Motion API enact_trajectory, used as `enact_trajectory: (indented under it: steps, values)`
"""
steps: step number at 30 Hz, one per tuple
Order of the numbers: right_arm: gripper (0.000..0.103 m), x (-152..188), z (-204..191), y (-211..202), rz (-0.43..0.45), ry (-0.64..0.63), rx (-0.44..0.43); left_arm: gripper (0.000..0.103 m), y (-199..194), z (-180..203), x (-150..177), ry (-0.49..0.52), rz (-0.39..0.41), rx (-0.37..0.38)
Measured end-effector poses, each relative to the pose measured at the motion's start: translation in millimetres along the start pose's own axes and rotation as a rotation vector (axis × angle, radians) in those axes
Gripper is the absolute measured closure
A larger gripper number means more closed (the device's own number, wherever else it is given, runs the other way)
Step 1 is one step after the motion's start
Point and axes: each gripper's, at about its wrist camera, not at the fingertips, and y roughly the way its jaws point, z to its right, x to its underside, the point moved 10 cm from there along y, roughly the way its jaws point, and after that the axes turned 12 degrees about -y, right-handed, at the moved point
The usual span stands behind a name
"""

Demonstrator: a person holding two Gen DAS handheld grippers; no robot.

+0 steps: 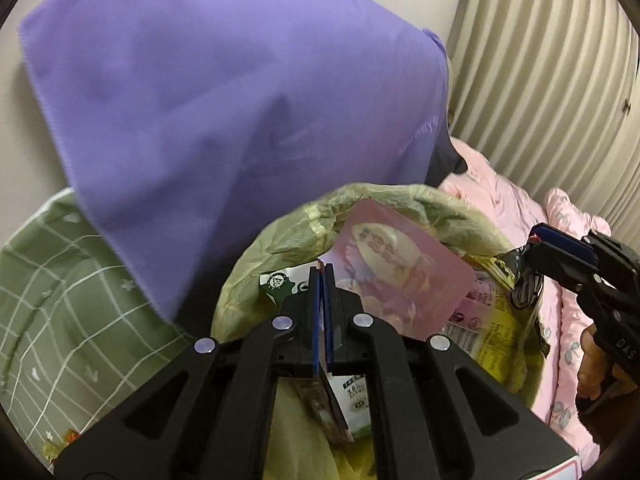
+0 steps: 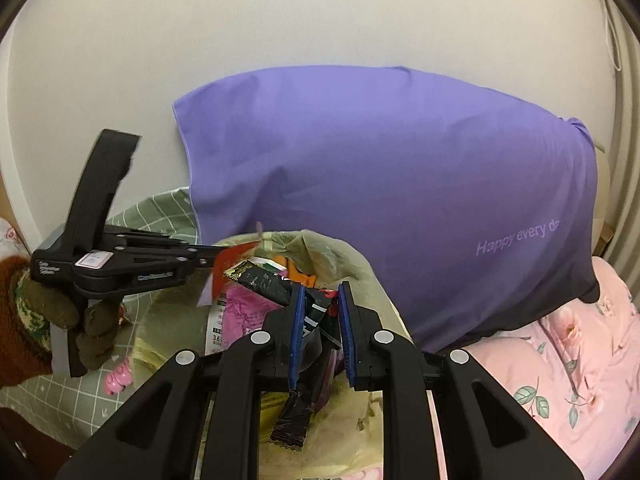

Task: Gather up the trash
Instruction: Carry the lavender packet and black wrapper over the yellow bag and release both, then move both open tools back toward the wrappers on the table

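A yellow-green trash bag (image 1: 384, 204) lies open on the bed, holding several wrappers; it also shows in the right wrist view (image 2: 352, 264). My left gripper (image 1: 323, 270) is shut on a pink wrapper (image 1: 400, 268) and holds it over the bag's mouth. In the right wrist view the left gripper (image 2: 212, 258) comes in from the left with that wrapper, whose red side (image 2: 236, 260) faces this camera. My right gripper (image 2: 320, 296) is part open above the bag, with a black wrapper (image 2: 308, 320) lying loosely between its fingers. The right gripper also shows in the left wrist view (image 1: 532, 240) at the bag's right rim.
A large purple pillow (image 2: 380, 184) leans on the wall behind the bag. A green checked sheet (image 1: 52, 300) lies to the left, a pink floral quilt (image 2: 568, 360) to the right. A small pink scrap (image 2: 118, 378) lies on the sheet. A ribbed panel (image 1: 540, 60) stands far right.
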Motion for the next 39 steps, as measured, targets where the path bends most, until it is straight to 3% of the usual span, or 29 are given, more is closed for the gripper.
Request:
enact_trajectory:
  steps: [10,21,26,28,30,39]
  values:
    - [0.086,7.8,-20.1,28.4,-0.046,-0.031,-0.064,0.101,-2.5,-10.1,22.3,0.028,-0.051,0.023]
    - [0.086,7.6,-22.3,27.3,-0.070,-0.022,-0.008,0.101,-30.3,-16.6,28.2,-0.040,-0.034,0.093]
    - [0.084,15.3,-18.6,18.1,-0.089,-0.013,0.026,0.094,-33.0,-19.0,33.9,-0.089,-0.037,0.092]
    - [0.073,16.1,-16.7,12.8,-0.085,-0.002,0.032,0.087,-35.6,-22.3,36.5,-0.111,-0.033,0.086]
    - [0.069,14.7,-14.8,6.2,-0.070,0.013,0.035,0.081,-40.6,-24.6,37.8,-0.140,-0.025,0.084]
    - [0.069,-0.6,-24.4,-16.3,-0.002,0.056,0.022,0.066,-92.3,-57.3,44.3,-0.244,0.066,0.055]
